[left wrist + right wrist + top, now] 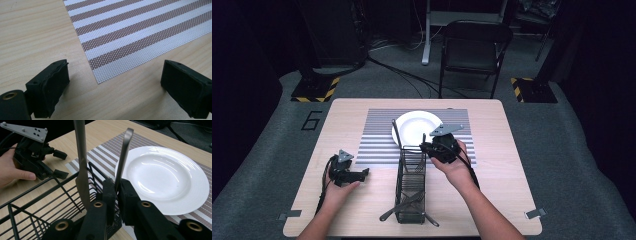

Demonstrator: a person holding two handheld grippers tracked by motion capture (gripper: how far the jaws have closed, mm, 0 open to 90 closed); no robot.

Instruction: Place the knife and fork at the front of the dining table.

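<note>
A black wire cutlery basket [400, 186] [65, 190] stands lengthwise at the middle of the table, with several utensils lying in its near end. Two metal handles rise from its far end. My right gripper [425, 146] [116, 190] is shut on the thinner handle [124, 152]. The broader handle [80, 155] [395, 131] stands free just left of it. A white plate [414, 127] [162, 177] sits on the striped placemat [377, 135] [100, 155] right behind the basket. My left gripper [364, 172] [115, 85] [61, 163] rests on the table left of the basket, open and holding nothing, at the placemat [140, 32] corner.
The wooden table [507, 150] has bare room at its right side and front left. A black folding chair [474, 47] stands on the floor beyond the far edge, with cables and stand bases around it.
</note>
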